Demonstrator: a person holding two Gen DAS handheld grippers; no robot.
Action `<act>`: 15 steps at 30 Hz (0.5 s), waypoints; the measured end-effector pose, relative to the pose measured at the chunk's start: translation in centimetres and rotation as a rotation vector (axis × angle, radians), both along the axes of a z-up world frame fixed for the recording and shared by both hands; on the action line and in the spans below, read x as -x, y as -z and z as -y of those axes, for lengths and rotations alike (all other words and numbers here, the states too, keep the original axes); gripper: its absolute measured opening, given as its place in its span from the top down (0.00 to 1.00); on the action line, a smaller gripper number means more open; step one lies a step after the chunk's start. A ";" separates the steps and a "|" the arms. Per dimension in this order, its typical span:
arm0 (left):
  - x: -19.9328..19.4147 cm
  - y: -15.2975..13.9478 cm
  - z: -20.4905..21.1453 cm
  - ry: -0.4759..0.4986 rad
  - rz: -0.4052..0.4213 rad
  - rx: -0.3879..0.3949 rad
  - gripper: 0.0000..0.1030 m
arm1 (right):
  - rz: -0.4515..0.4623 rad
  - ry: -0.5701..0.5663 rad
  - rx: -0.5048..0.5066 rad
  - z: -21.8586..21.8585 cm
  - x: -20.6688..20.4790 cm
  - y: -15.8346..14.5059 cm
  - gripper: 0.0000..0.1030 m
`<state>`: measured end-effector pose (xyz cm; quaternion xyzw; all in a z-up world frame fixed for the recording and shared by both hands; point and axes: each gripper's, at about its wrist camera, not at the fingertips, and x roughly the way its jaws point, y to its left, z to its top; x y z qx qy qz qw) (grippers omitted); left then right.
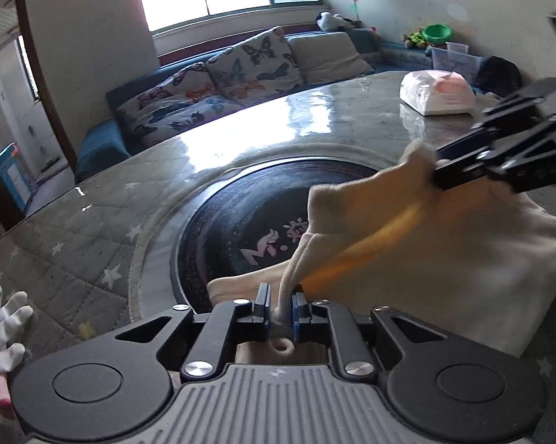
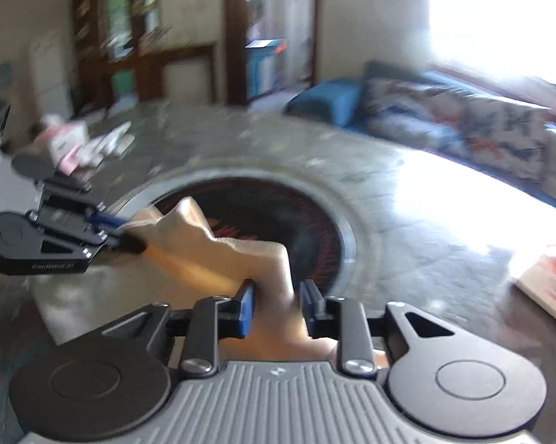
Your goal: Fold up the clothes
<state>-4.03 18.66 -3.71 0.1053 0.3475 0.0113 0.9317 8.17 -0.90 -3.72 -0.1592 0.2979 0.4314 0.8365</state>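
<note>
Now, left gripper point(image 1: 280, 309): at 6 o'clock in its own view, jaws pinched onto a bunched edge of the cream garment point(image 1: 444, 251).
Right gripper point(image 2: 277, 309): jaws clamped on another fold of the same cloth; in the left wrist view it reaches in from 3 o'clock.
Garment: lifted and stretched between the two grippers, its lower part draping onto the table point(image 1: 93, 229), partly over the dark round inset point(image 1: 241, 214) at centre.
White gloves point(image 1: 4, 329): at 8 o'clock on the table edge.
White packet point(image 1: 438, 92): at 2 o'clock, well apart from the cloth.
Sofa point(image 1: 211, 85): at 11 o'clock beyond the table.
Right wrist view: blurred.
</note>
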 end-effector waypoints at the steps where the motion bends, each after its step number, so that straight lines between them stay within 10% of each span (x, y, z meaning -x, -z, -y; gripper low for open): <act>1: -0.4 0.3 -0.1 -0.016 -0.002 -0.003 0.82 | 0.012 0.029 -0.012 0.8 0.3 -0.2 0.75; 15: 0.2 -1.4 -0.7 -0.117 0.041 0.115 0.77 | -0.114 0.170 -0.070 5.0 -0.4 1.5 0.84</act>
